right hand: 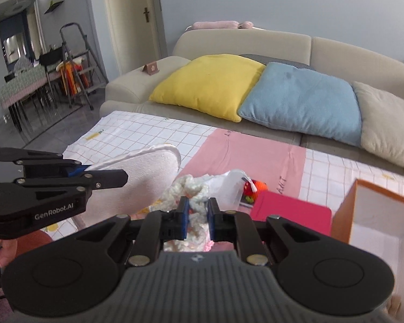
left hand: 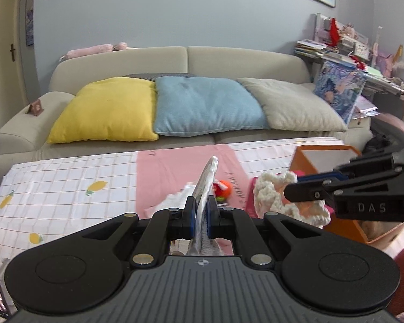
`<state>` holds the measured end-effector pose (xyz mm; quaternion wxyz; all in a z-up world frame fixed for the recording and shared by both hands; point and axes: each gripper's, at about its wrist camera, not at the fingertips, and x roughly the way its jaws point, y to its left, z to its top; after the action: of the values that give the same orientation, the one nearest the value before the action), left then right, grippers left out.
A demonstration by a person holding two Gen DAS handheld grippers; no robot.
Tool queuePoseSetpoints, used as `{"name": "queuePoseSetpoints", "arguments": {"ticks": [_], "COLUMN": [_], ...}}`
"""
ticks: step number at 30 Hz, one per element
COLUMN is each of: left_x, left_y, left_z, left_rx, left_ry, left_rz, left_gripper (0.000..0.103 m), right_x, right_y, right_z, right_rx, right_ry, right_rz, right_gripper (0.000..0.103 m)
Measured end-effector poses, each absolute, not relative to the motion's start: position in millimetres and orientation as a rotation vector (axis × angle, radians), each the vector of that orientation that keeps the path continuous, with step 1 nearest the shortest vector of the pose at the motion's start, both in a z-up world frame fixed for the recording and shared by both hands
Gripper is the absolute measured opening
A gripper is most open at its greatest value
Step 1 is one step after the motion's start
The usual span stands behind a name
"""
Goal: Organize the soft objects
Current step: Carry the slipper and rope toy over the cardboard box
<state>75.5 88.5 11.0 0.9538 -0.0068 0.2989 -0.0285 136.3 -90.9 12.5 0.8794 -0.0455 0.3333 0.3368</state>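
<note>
Living-room setting: a beige sofa (left hand: pixel 180 62) stands against a grey-blue wall, with a yellow cushion (left hand: pixel 107 110), a blue cushion (left hand: pixel 204 105) and a beige cushion (left hand: pixel 291 105) lying in a row on its seat. In front of the sofa, a low surface is covered by a checked cloth (left hand: pixel 67 177) printed with lemons, with a pink band running down its middle.

The left gripper (left hand: pixel 201 215) is clenched on a white terry towel (left hand: pixel 207 180), which stands edge-on between its blue pads in the left wrist view; in the right wrist view the same towel (right hand: pixel 145 177) shows as a broad, fluffy flap held up above the cloth, jutting from the left gripper (right hand: pixel 83 173) at the left side.

The right gripper (right hand: pixel 198 215) grasps a cream chunky-knit piece (right hand: pixel 188 188) — the yarn bunches up between its blue pads. From the left wrist view the knit piece (left hand: pixel 272 188) hangs from the right gripper (left hand: pixel 293 188), near the front of an orange box (left hand: pixel 323 156) with a white interior, at the right side of the surface.

A small orange and red plush toy (left hand: pixel 222 187) lies on the pink band, just beyond the towel. A pink flat item (right hand: pixel 291 212) lies beside the box, left of it. Whitish fabric (right hand: pixel 229 185) is heaped beyond the knit piece.
</note>
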Motion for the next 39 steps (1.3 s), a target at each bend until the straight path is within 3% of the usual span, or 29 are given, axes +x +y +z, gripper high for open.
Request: {"name": "queuePoseSetpoints", "arguments": {"ticks": [19,31,39], "left_x": [51.2,103.4,156.0], "left_y": [-19.1,-113.2,-169.6], "left_z": [55.5,56.3,22.6], "left_rx": [0.044,0.162,0.233], "left_ry": [0.532,0.539,0.638], "left_rz": [-0.328,-0.519,-0.576], "left_gripper": [0.008,0.008,0.008], "right_x": [82.0,98.7,127.6], "right_y": [-224.0,-317.0,-352.5], "right_z": [25.9,11.2,-9.3], "right_rx": [0.107,0.280,0.376], "right_ry": [0.608,0.591,0.624], "right_rz": [0.467,0.274,0.211], "right_gripper": [0.012,0.013,0.013]}}
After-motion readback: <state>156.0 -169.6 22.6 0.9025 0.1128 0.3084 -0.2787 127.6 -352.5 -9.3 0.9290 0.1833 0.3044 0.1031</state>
